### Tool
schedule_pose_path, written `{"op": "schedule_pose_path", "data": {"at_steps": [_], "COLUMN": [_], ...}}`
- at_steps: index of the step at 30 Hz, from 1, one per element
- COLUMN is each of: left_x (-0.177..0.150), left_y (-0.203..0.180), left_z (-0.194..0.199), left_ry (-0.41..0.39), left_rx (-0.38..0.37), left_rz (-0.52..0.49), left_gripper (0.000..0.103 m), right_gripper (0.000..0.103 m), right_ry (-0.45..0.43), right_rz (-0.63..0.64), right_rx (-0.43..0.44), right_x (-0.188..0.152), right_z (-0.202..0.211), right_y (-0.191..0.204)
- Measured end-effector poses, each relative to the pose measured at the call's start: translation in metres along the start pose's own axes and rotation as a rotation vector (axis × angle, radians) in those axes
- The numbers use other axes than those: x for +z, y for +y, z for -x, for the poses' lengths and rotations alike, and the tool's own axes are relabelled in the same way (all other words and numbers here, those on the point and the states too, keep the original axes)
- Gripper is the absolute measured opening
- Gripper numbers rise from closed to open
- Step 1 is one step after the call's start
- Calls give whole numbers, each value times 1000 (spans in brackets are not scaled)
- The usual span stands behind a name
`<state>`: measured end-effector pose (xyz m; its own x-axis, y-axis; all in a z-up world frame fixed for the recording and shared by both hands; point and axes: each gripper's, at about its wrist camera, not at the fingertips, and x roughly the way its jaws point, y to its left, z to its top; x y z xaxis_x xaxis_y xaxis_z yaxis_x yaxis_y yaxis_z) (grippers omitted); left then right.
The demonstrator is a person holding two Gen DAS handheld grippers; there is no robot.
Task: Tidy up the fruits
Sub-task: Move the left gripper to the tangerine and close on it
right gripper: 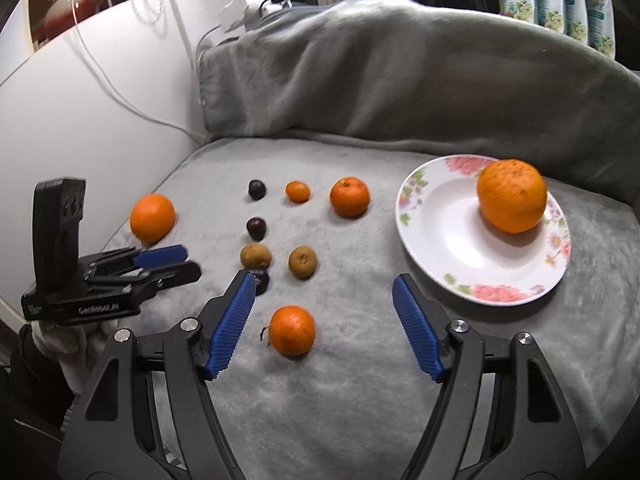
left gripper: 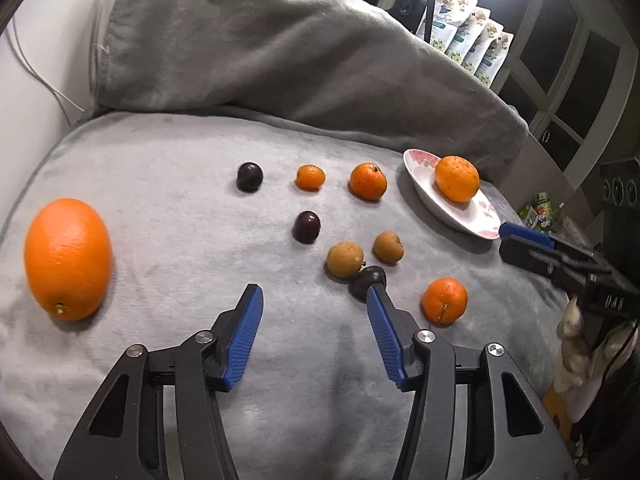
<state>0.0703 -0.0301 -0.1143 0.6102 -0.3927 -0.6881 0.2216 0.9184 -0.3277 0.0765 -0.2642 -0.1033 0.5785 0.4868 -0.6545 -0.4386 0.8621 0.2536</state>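
Fruit lies on a grey blanket. A flowered white plate (right gripper: 452, 236) at the right holds one orange (right gripper: 512, 196); both also show in the left wrist view, plate (left gripper: 424, 190), orange (left gripper: 457, 178). A large orange (left gripper: 67, 258) lies far left. Three dark plums (left gripper: 250, 176) (left gripper: 307, 227) (left gripper: 366, 280), two brown fruits (left gripper: 345, 259) (left gripper: 388, 246) and three tangerines (left gripper: 310, 177) (left gripper: 368, 181) (left gripper: 444, 300) lie in the middle. My left gripper (left gripper: 316, 300) is open and empty above the blanket. My right gripper (right gripper: 324, 292) is open, with a tangerine (right gripper: 292, 330) just before its jaws.
A bunched grey blanket (left gripper: 280, 48) rises behind the fruit. A white wall with cables (right gripper: 100, 72) is at the left. Packets (left gripper: 472, 40) stand at the back right. The table edge drops off at the right (left gripper: 560, 292).
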Motion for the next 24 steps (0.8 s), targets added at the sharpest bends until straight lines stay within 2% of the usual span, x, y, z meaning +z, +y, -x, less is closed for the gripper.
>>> {"op": "schedule_pose_path", "data": {"at_steps": [7,14,24], "left_x": [10,19,23], "left_y": [0,-3,-3], "left_z": [-14,-32,-52], "left_ry": [22,61,99], "left_rx": [-48,-96,-77], "left_rz": [37,74,87], "left_gripper": [44,41,37], "right_gripper": [70,63,60], "right_ry": [40,71,96], "right_rz": [31,63,84], "right_rx": [2,12,8], "right_x": [-12,-21,-25], "right_z": [-10,-19,-28], "right_y": [10,21,27]}}
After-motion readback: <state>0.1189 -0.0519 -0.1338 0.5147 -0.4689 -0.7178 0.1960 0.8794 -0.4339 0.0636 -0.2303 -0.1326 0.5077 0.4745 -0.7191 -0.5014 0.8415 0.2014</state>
